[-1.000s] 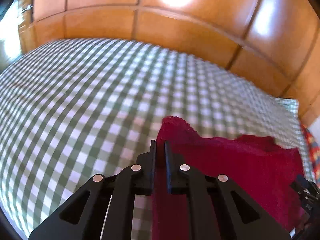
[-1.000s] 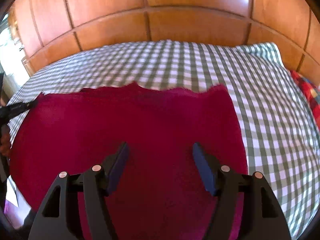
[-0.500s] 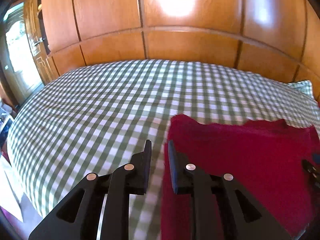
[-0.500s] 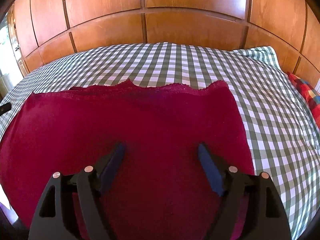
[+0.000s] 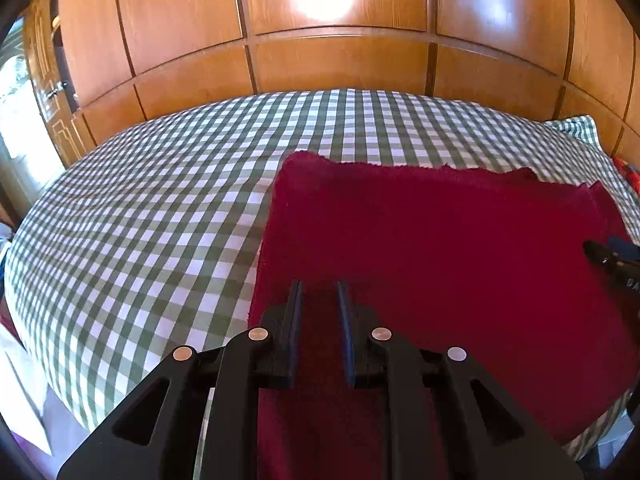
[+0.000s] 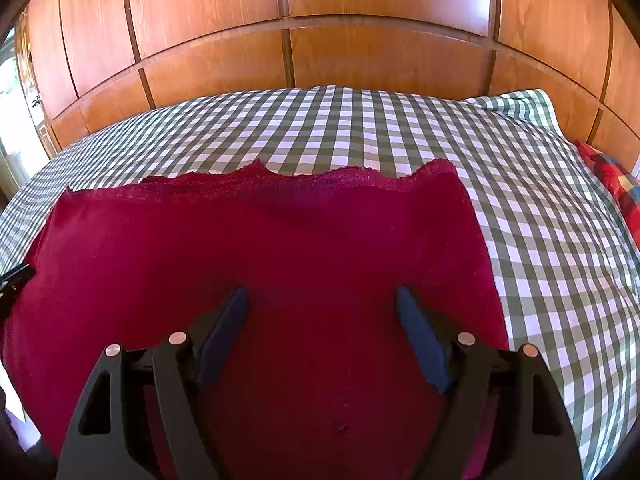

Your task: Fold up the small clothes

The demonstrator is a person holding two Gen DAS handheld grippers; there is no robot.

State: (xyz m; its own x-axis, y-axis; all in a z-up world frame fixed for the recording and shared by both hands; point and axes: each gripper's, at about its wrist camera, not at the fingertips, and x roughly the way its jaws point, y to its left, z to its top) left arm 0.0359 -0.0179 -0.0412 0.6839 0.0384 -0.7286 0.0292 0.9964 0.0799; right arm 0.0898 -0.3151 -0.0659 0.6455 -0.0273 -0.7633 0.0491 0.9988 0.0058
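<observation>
The red cloth (image 6: 272, 248) lay flat on the checked bed (image 6: 360, 128), its long axis running left to right across the near side and its wavy far edge facing the wooden wall (image 6: 320, 40). Its right edge ran away toward a plaid pillow (image 6: 616, 184) lying well apart at the bed's right end. The left gripper (image 5: 319, 292) hung low over the cloth's left part, just inside its left edge, pointing toward the wall, fingers a narrow gap apart and holding nothing. The right gripper (image 6: 322, 300) hovered over the cloth's near middle, also aimed at the wall, fingers spread wide and empty, with red fabric showing between them.
</observation>
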